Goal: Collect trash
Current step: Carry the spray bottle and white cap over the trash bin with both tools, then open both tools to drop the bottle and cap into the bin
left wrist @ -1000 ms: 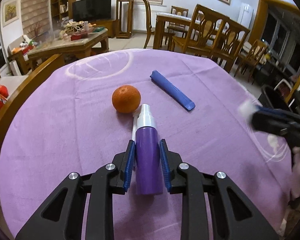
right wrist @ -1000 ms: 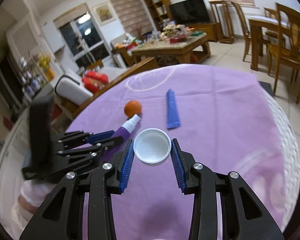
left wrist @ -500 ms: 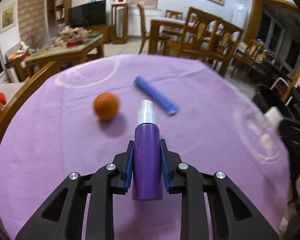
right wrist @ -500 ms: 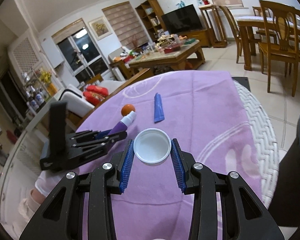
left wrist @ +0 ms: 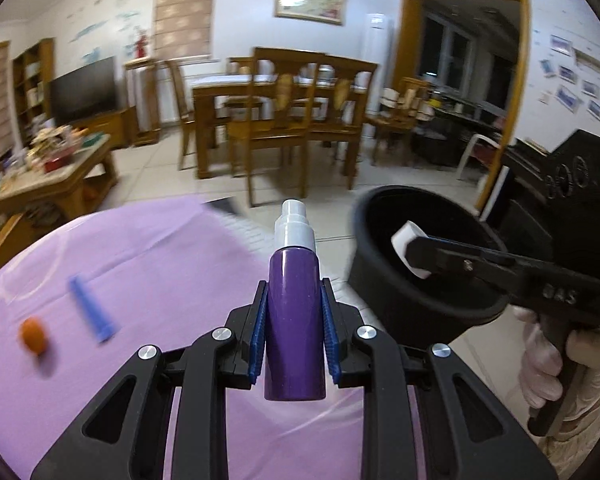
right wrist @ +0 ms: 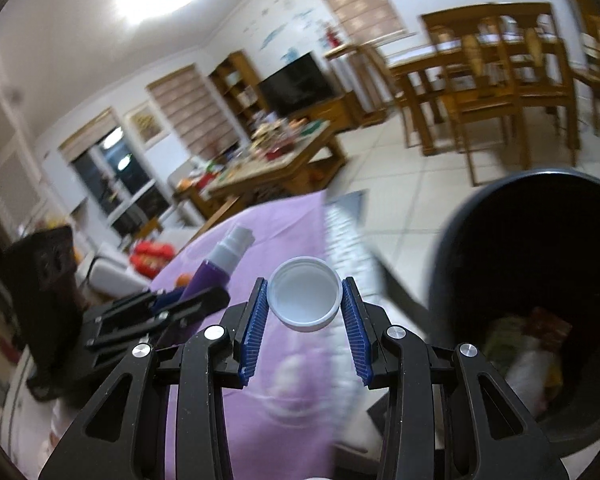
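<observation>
Purple plastic fills the left gripper (left wrist: 294,334): its blue pads pinch a purple spray bottle (left wrist: 295,320) by the body, nozzle pointing away, held over the edge of the desk (left wrist: 140,264) with its lilac cloth. The right gripper (right wrist: 305,322) pinches a white bottle cap (right wrist: 305,294) across its rim, open side toward the camera; in the left wrist view that cap sits over the mouth of the black trash bin (left wrist: 384,276), which stands on the floor just beside the desk and already holds some wrappers.

The step in hand looks like dropping both pieces into the bin. To do it well, bring each piece fully inside the rim before letting go, since the bottle is not yet over the opening. Release the cap first, draw that gripper clear, then bring the bottle across, so the two tools do not collide. An orange (left wrist: 33,334) and a blue tube (left wrist: 91,309) lie on the desk.
</observation>
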Motion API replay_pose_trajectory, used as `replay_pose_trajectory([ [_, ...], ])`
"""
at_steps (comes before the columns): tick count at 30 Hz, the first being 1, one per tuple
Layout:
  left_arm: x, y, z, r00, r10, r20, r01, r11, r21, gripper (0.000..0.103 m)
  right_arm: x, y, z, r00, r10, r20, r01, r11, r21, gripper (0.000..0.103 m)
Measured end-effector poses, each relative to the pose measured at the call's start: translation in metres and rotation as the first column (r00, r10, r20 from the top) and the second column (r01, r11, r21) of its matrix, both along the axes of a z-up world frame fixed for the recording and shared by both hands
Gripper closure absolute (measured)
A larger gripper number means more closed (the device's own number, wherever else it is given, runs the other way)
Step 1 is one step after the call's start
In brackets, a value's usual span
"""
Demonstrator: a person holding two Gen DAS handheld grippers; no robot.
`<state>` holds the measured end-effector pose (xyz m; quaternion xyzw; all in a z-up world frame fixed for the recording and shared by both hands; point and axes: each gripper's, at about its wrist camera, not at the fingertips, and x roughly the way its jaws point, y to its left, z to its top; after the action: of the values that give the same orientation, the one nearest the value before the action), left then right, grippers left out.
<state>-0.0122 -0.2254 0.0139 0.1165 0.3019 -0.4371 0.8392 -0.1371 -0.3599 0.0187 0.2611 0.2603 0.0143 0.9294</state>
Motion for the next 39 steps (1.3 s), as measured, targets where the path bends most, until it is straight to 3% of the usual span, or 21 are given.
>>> replay_pose_trajectory([
  [11, -0.047, -0.111, -0.011, 0.978, -0.208, 0.001, 0.208, 0.978, 0.005, 0.079, -0.075, -0.121, -0.021, 0.961, -0.277, 0.01, 0.275, 0.958, 0.077, 0.065],
  [17, -0.067, -0.144, -0.026, 0.966, -0.258, -0.017, 0.258, 0.966, 0.027, 0.079, -0.094, -0.163, -0.047, 0.943, -0.331, -0.028, 0.332, 0.936, 0.118, 0.065],
  [27, -0.072, -0.177, -0.049, 0.954, -0.295, -0.047, 0.298, 0.951, 0.081, 0.079, -0.085, -0.178, -0.069, 0.918, -0.384, -0.097, 0.39, 0.92, 0.049, 0.065],
  [39, -0.073, -0.181, -0.055, 0.952, -0.301, -0.064, 0.306, 0.946, 0.109, 0.078, -0.07, -0.182, -0.08, 0.909, -0.393, -0.136, 0.399, 0.917, 0.02, 0.065],
])
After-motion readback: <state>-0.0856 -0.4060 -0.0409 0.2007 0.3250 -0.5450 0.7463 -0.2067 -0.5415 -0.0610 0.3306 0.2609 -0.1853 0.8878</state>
